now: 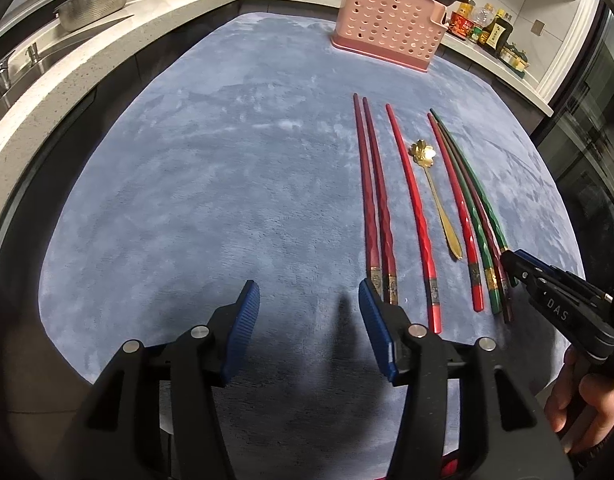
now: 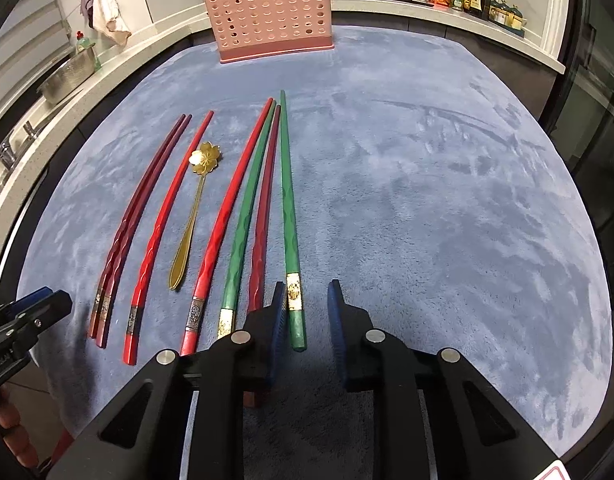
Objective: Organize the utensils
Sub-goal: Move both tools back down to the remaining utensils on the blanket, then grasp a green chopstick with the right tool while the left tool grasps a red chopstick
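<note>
Both grippers hover over a blue-grey cloth (image 2: 427, 200): the left gripper (image 1: 309, 312) stands apart and empty, while the right gripper (image 2: 307, 308) has its jaws around one green chopstick (image 2: 287, 200), not yet pressing. Chopsticks and a gold spoon (image 2: 195, 200) lie side by side on the cloth. Behind them stands a pink holder (image 2: 267, 20), with the kitchen counter (image 1: 87, 52) and sink around.

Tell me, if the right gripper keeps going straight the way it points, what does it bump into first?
Probably the rightmost green chopstick. Its thick end lies between the right gripper's open jaws, close by the left finger. Depth is hard to judge, so the fingertips may meet the blue cloth beside it instead.
</note>
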The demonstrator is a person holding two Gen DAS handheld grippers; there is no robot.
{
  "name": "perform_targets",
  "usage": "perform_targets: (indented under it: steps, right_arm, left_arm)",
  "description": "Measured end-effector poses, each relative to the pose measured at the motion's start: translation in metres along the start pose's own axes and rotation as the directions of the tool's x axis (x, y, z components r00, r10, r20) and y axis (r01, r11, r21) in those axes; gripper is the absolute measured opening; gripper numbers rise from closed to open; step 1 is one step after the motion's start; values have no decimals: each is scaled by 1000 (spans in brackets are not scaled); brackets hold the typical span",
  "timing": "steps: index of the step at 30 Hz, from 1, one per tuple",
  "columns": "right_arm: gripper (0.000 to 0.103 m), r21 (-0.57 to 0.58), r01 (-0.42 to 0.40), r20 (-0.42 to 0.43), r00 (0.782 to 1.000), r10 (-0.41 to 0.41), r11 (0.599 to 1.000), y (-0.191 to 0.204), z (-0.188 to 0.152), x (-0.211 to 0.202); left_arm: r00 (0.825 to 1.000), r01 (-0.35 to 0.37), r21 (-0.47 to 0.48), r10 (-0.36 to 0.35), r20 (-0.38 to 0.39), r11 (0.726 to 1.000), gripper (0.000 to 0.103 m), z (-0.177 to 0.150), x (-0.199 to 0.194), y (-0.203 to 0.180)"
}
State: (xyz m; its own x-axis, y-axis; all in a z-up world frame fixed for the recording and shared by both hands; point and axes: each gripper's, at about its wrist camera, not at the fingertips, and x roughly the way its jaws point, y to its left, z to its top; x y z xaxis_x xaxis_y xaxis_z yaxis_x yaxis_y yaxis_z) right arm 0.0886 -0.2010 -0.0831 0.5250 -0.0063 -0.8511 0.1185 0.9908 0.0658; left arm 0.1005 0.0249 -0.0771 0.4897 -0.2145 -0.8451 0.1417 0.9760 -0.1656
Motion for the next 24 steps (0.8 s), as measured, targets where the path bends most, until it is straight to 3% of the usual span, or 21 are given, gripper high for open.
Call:
perform_targets:
  steps: [6, 24]
  right_arm:
    - [8, -8, 1, 0, 1000, -1, 1000, 1, -1, 0]
    - [8, -3, -3, -1, 1000, 3, 1000, 0, -5, -1]
  left_arm:
    - [1000, 18, 8, -18, -6, 1000, 50, -1, 1, -4]
    - [1000, 16, 26, -15, -19, 1000, 50, -2, 18, -16]
